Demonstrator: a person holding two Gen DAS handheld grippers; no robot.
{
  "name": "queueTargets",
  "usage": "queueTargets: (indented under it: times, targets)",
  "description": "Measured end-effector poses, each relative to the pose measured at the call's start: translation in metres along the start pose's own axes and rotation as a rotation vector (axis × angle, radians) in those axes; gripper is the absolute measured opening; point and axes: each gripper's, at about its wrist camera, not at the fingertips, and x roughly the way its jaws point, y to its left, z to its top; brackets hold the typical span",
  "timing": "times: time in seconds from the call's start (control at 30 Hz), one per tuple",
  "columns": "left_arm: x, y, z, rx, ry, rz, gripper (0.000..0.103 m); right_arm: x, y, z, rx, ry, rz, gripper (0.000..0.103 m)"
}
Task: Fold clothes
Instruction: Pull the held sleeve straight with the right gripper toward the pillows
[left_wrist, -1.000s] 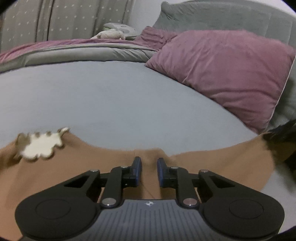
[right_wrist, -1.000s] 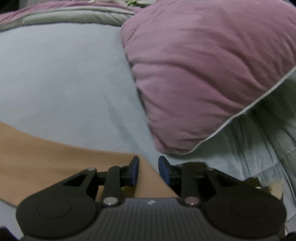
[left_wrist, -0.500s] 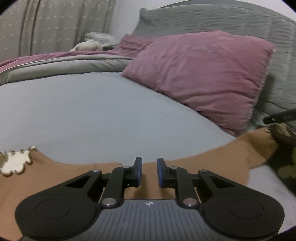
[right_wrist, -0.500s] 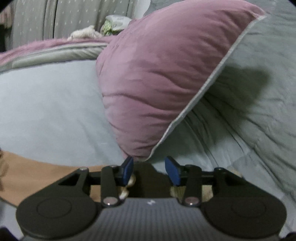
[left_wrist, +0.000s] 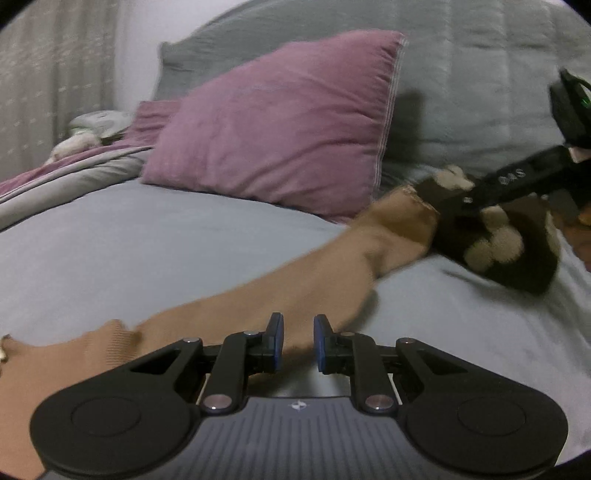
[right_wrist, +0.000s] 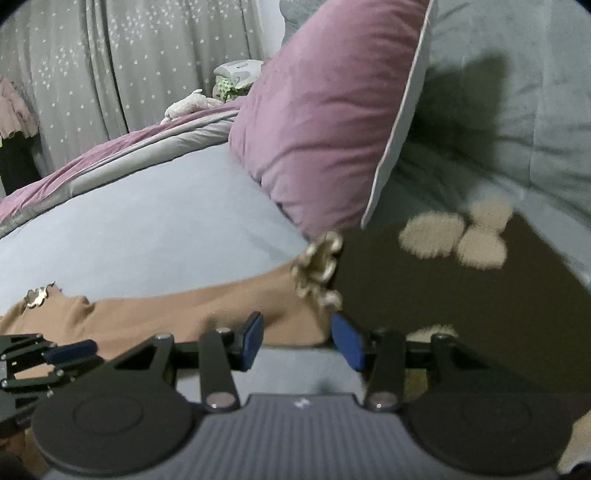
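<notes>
Left tool (left_wrist: 298, 341): black linkage arms with blue-padded fingers set at a narrow gap, tan cloth lying between and beneath the pads; whether the pads actually pinch the cloth cannot be told. Right tool (right_wrist: 297, 341): identical construction, blue-padded fingers spread wide and closed on nothing, poised just above the garment's edge. In the left wrist view the right tool (left_wrist: 467, 201) appears at upper right, its black body lying over the dark part of the garment, while the right wrist view shows the left tool (right_wrist: 70, 349) at lower left, resting on the tan cloth. The task item, a soft knitted garment in tan (left_wrist: 258, 306) with a dark brown section (right_wrist: 461, 295), stretches in a long band across the bed between the two tools; the tan portion runs from the left tool toward the upper right, where it joins the dark brown section, which bears pale cream rounded patches (right_wrist: 454, 238). A cream scalloped trim (right_wrist: 319, 267) marks the junction of tan and brown. The garment lies on a pale blue-grey bed sheet (left_wrist: 147, 243). Beyond it, a mauve pillow with a pale piped edge (left_wrist: 288, 125) leans against a grey quilted headboard (left_wrist: 472, 74). A grey curtain dotted with small white stars (right_wrist: 110, 62) hangs behind the bed.
</notes>
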Motion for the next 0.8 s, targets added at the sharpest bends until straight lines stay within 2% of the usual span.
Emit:
queueTargets:
  times: [0.1, 0.23, 0.27, 0.37, 0.57, 0.8]
  targets:
    - [0.009, -0.011, -0.001, 0.041, 0.018, -0.002, 0.017, 0.016, 0.004, -0.015, 0.027, -0.012, -0.015, 0.044]
    - [0.017, -0.019, 0.002, 0.057, 0.027, 0.005, 0.017, 0.031, 0.025, -0.021, -0.024, -0.075, -0.12, 0.046]
    - [0.018, -0.019, 0.003, 0.056, 0.026, 0.01, 0.017, 0.033, 0.031, -0.023, -0.026, -0.081, -0.134, 0.049]
    - [0.017, -0.019, 0.005, 0.04, 0.016, 0.005, 0.017, 0.029, 0.043, -0.03, -0.004, -0.088, -0.11, 0.05]
    - [0.023, -0.019, 0.002, 0.036, 0.046, 0.008, 0.017, 0.043, 0.029, -0.046, 0.174, -0.082, -0.161, 0.048]
    - [0.04, -0.009, -0.004, -0.023, 0.111, 0.009, 0.018, 0.071, 0.023, -0.042, 0.278, -0.172, -0.22, 0.048]
